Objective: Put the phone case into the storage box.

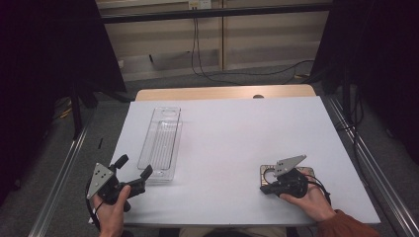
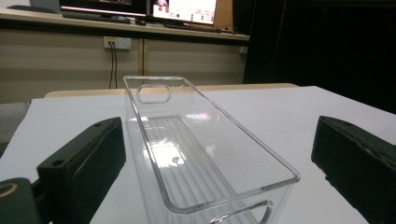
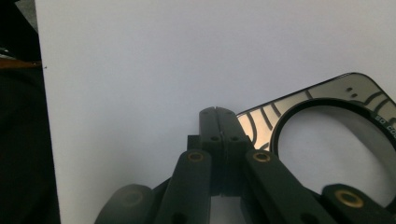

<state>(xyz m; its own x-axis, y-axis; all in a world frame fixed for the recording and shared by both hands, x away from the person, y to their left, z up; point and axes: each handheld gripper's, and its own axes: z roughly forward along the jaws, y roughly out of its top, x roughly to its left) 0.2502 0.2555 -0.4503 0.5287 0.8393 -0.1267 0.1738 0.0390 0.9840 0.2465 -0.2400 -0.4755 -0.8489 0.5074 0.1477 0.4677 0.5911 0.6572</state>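
On the white table (image 1: 232, 143), a clear tray (image 1: 160, 143); dim room.

Surface: white table (image 1: 232, 143) | clear plastic tray (image 1: 160, 143) lying flat just ahead of left gripper (image 1: 132, 174) | shiny metal plate (image 3: 327, 116) flat beneath right gripper (image 1: 269, 186)

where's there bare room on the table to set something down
The widest free patch is the white sheet between the clear plastic tray and the table's right edge, above the metal plate. A narrower strip runs left of the tray. It is crowded at the near left, where the open left gripper flanks the tray's end, and at the near right around the shut right gripper.
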